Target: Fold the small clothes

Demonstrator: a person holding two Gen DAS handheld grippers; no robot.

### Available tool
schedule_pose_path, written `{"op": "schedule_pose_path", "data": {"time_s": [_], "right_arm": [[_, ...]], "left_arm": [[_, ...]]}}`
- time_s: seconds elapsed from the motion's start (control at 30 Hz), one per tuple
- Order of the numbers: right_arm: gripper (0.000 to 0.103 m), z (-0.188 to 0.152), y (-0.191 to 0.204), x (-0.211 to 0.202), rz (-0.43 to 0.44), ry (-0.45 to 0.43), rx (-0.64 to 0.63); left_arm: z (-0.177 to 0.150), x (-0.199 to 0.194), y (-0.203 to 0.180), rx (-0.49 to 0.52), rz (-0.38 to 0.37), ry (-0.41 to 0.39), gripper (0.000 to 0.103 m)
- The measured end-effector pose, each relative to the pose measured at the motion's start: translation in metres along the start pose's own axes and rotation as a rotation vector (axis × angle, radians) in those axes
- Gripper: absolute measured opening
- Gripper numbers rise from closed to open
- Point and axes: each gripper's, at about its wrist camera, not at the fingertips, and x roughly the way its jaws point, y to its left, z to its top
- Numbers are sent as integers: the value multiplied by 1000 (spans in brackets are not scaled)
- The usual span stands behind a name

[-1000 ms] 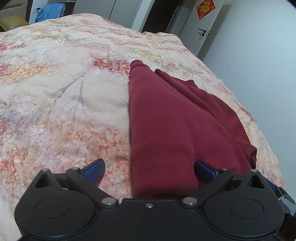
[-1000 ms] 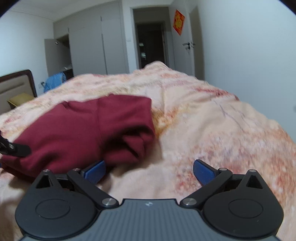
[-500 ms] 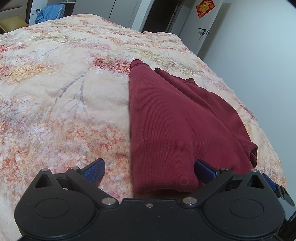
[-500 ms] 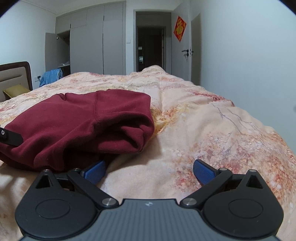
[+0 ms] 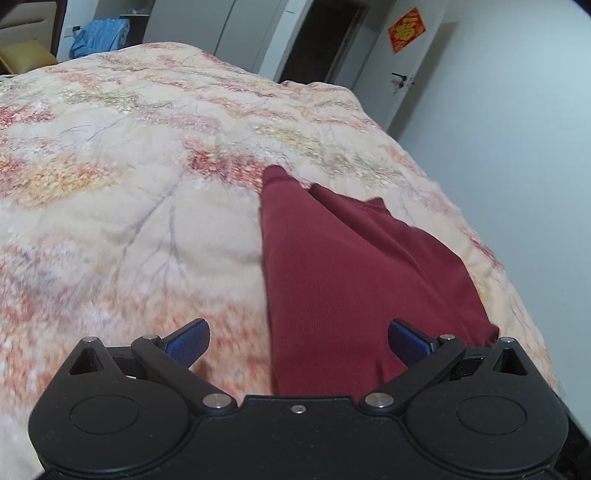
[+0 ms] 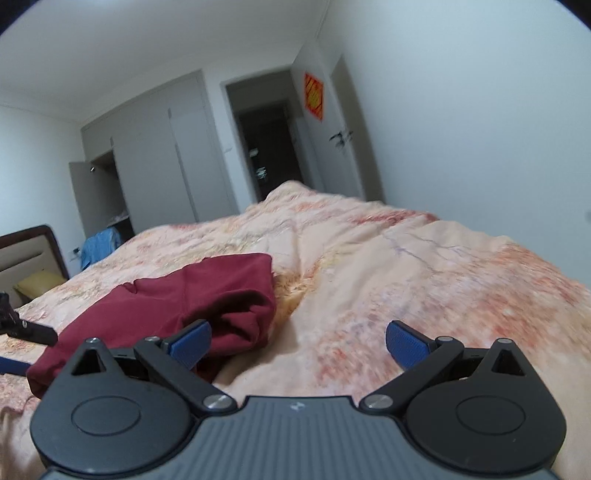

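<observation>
A dark red garment lies folded lengthwise on the floral bedspread. My left gripper is open and empty, held above the garment's near end. In the right wrist view the same garment lies bunched at the left, with a rolled edge facing me. My right gripper is open and empty, raised above the bedspread to the right of the garment. Part of the left gripper shows at the left edge of that view.
The bed's right edge runs along a white wall. A door with a red decoration and a dark doorway stand beyond the bed. A headboard and a yellow pillow are at the far left, with blue cloth near wardrobes.
Both grippers have lifted and drawn back from the garment. The right wrist view has tilted upward, showing more wall and ceiling. The garment has stayed in place.
</observation>
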Motion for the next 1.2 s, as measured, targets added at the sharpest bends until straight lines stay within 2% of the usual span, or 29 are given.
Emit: {"op": "schedule_pose_path", "data": {"time_s": [0.07,0.13,0.3,0.37,0.47,0.67,0.87,0.93,1.03,1.1,1.2], "right_arm": [[103,13,2,17,65,21,-5],[103,27,7,43,133,84,-8],[103,55,16,110,184,195,-39],[103,56,15,132,270,249,-25],[102,47,14,148,310,309,2],[87,36,31,122,283,165,-139],[73,27,60,100,228,54,-339],[78,18,79,94,195,14,-471],[80,4,97,90,206,-20,-593],[83,1,100,89,207,-27,-608],[89,7,90,92,240,-3,-532]], "left_arm": [[7,8,0,7,19,-10,102],[13,15,1,13,26,-2,102],[22,31,0,36,15,11,102],[24,38,0,49,16,20,102],[23,46,4,49,2,37,103],[21,53,19,-8,-40,60,103],[17,51,26,-29,-38,65,103],[19,51,26,-26,-30,74,103],[21,50,23,-18,-11,87,103],[21,49,21,-9,3,86,103],[21,49,18,-10,19,88,103]]}}
